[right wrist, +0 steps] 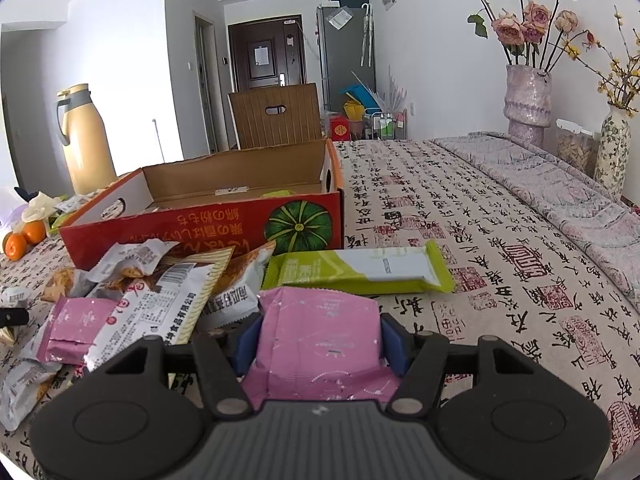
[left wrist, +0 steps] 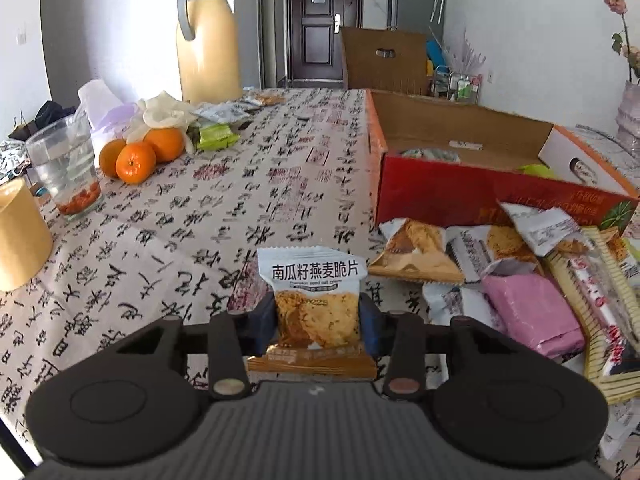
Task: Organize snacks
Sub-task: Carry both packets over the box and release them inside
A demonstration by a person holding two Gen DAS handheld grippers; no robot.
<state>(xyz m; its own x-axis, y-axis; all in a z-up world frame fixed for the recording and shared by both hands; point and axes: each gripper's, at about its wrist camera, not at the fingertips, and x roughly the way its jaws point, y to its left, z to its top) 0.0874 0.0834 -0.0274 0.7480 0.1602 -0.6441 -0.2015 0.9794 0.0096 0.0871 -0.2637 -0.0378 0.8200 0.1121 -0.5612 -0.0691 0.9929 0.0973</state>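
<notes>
Crinkly foil and plastic everywhere: two grippers, each clenched on one snack. Left gripper (left wrist: 319,322) pinching an oat crisp packet (left wrist: 316,300) between blue pads (left wrist: 370,326), white top upright, orange base low against the tablecloth (left wrist: 200,216). Right gripper (right wrist: 320,338) clamped on a pink packet (right wrist: 320,336), soft and creased, sides squeezed by both pads.

Counted in the left view: three oranges (left wrist: 136,162), round and glossy, bunched together; one clear glass (left wrist: 66,168) just beside them; one tall cream flask (left wrist: 208,40) with a grey handle at the far edge; one cream cup (left wrist: 20,236) at the left rim.

One red cardboard box (right wrist: 208,228), open-topped, plain brown inside, a green pumpkin printed on its near wall. Loose snack pile (right wrist: 152,280) heaped against that wall, too overlapped for an exact count. One long green bar (right wrist: 360,272) lying flat just past the pink packet, apart from the pile. A second pink packet (right wrist: 76,328) at the pile's near side.

Two vases (right wrist: 528,104) at the far right with dried flowers. Wide bare cloth right of the box and between the oranges and the box, printed with black calligraphy.
</notes>
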